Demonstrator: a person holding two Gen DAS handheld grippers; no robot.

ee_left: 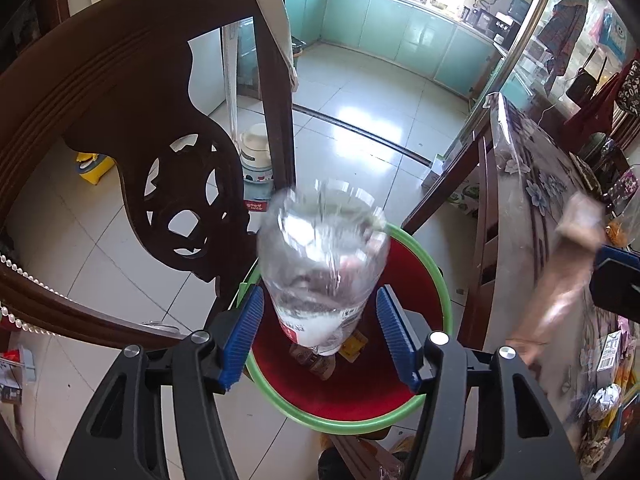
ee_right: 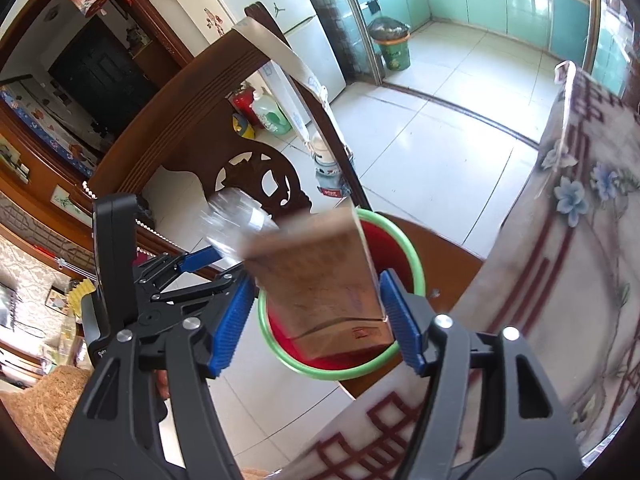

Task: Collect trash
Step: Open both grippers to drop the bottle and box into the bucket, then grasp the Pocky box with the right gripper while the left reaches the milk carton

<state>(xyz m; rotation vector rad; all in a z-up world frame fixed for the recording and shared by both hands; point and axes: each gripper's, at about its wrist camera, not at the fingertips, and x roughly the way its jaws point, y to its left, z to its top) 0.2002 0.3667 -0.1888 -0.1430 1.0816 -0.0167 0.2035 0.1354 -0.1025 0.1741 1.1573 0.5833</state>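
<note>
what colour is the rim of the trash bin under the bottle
Green rim, with a red inside. It shows best in the left wrist view.

1. Floor point(ee_left: 360, 92): pale glossy tiles, with a dark threshold strip point(ee_left: 360, 128) running across toward the kitchen.
2. Standing on the floor: a red bin with a green rim point(ee_left: 442, 292), beside a dark carved wooden chair point(ee_left: 132, 128) and a table leg.
3. Inside the bin: a few wrappers, possibly snack packets; view obscured.
4. Table point(ee_left: 532, 200): floral cloth under a clear cover; assorted packets and foil scraps point(ee_left: 604, 396) lie on it.
5. Also on the floor: a yellow item point(ee_left: 94, 166), a pale pot-like appliance point(ee_left: 256, 152), a green kitchen bin point(ee_right: 394, 50).
</note>
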